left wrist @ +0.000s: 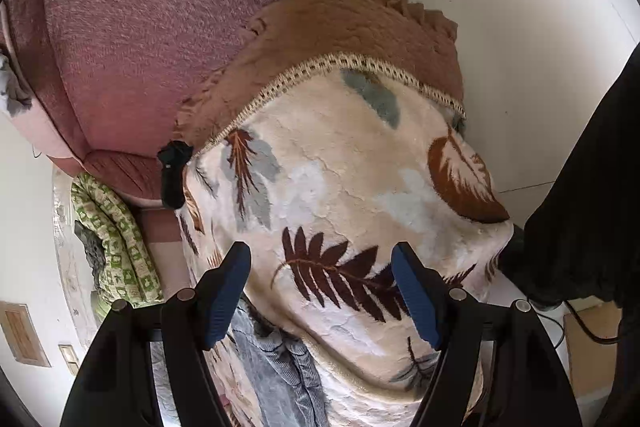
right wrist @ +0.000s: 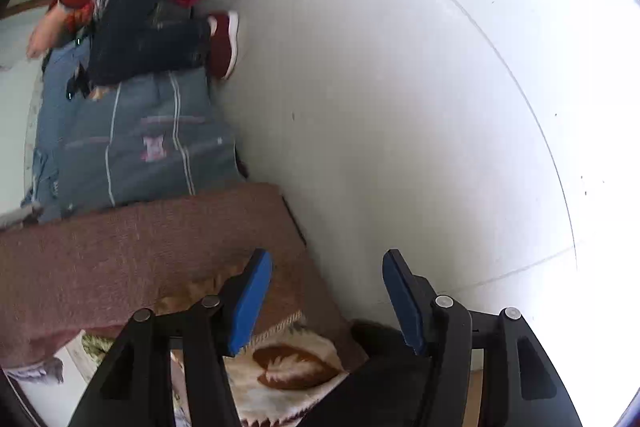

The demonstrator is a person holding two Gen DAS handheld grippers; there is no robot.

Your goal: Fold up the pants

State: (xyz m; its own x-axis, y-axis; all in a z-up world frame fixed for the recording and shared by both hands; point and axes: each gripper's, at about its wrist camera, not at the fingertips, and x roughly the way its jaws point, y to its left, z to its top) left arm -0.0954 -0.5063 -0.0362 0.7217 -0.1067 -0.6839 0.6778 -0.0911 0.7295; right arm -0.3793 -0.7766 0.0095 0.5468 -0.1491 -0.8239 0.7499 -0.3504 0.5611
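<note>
I see one white floor [right wrist: 400, 107] and one pink sofa [left wrist: 140, 27]. On the sofa lies one leaf-pattern blanket [left wrist: 340, 187]. One pair of grey pants [left wrist: 280, 367] lies near, partly under the blanket's near edge. I hold two tongs: my left tongs [left wrist: 322, 291] and right tongs [right wrist: 326, 299] both stand released, grasping nothing.

Grey pants [left wrist: 280, 367] – cut off at bottom edge, partly under leaf-print blanket [left wrist: 352, 195]

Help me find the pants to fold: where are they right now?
In the left wrist view, the grey-blue pants lie at the bottom edge, partly under the leaf-print blanket.
</note>
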